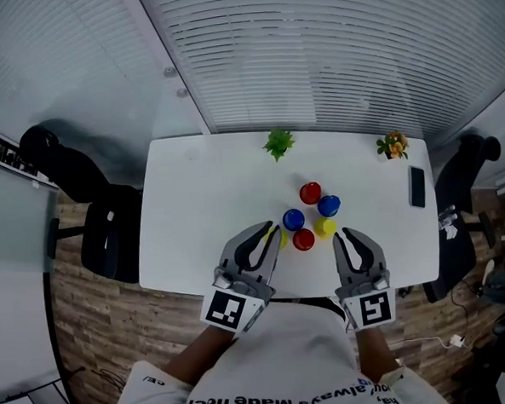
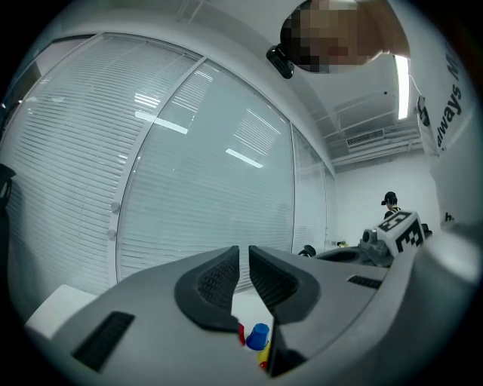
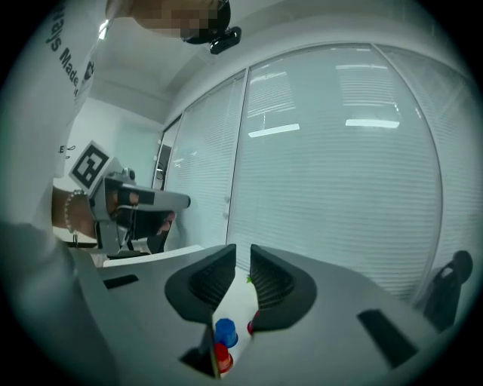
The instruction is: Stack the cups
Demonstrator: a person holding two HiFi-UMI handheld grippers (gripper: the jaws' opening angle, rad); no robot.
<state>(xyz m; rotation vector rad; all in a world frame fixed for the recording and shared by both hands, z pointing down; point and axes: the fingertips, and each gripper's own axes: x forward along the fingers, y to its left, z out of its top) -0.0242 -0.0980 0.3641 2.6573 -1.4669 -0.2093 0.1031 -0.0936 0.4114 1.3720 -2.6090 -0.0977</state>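
Several small cups stand close together on the white table: a red cup, a blue cup, a second blue cup, a yellow cup and a second red cup. Another yellow cup peeks out beside my left gripper. That gripper hovers just left of the group, jaws together and empty. My right gripper hovers just right of it, jaws a slit apart with nothing between them. In the left gripper view, a blue cup shows below my left gripper. In the right gripper view, a blue cup and a red cup show below my right gripper.
At the table's far edge stand a small green plant and an orange-flowered plant. A dark phone lies near the right edge. Black office chairs flank the table, and blinds cover the glass wall behind it.
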